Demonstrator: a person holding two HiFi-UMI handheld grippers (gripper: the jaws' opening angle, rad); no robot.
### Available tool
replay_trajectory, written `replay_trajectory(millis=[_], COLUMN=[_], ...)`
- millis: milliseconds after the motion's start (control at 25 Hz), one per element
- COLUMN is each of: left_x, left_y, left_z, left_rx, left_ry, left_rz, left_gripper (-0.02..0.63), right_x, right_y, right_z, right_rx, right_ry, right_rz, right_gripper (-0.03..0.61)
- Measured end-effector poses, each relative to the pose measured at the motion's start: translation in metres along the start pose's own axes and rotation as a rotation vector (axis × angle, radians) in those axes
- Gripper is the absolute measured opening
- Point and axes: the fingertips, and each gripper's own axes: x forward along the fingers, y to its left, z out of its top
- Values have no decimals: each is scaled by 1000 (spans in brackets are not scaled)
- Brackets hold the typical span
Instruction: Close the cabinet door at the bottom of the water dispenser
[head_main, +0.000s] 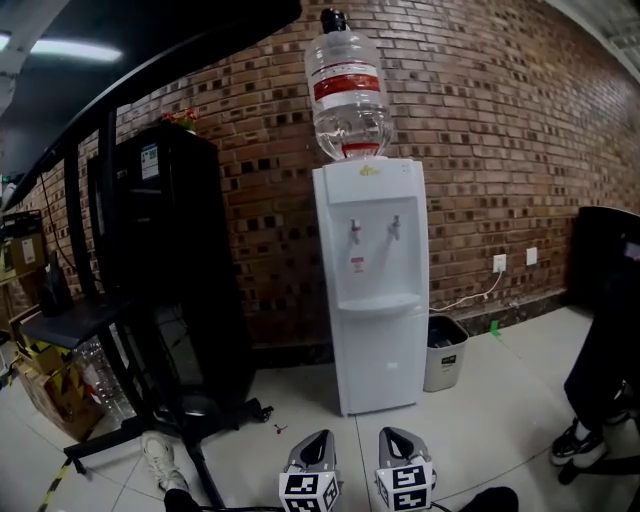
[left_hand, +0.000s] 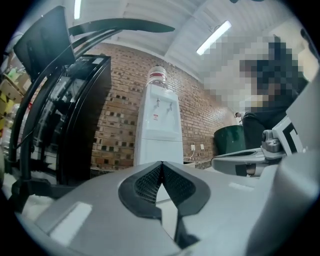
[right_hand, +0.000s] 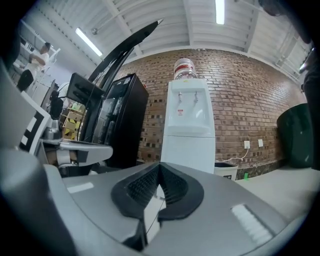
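While the left gripper (head_main: 317, 441) and right gripper (head_main: 396, 438), jaws pressed together on nothing, sit well short, the cabinet door (head_main: 381, 358) of the water dispenser (head_main: 370, 250) looks light, stiff and hinged, best pushed at its free edge.

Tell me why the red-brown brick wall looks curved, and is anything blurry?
Head view: mild bowing, dim, tall white water dispenser sharp. Left gripper view: strong fisheye bend, dark corners, grey left gripper soft. Right gripper view: same bend; ceiling strip light glares.

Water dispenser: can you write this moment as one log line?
cabinet door: looks shut | left tongs: shut, empty | right tongs: shut, empty | both apart from water dispenser
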Motion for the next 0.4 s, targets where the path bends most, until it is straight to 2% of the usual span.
replay_trajectory(millis=[400], left_x=[4], left_y=[1], left_z=[-9], left_rx=[-14], left_ry=[21], left_rz=[9], left_gripper=[14], right_x=[1], right_y=[2], right_z=[-6], right_rx=[-9], right_ry=[15], right_rz=[-2], right_gripper=[0])
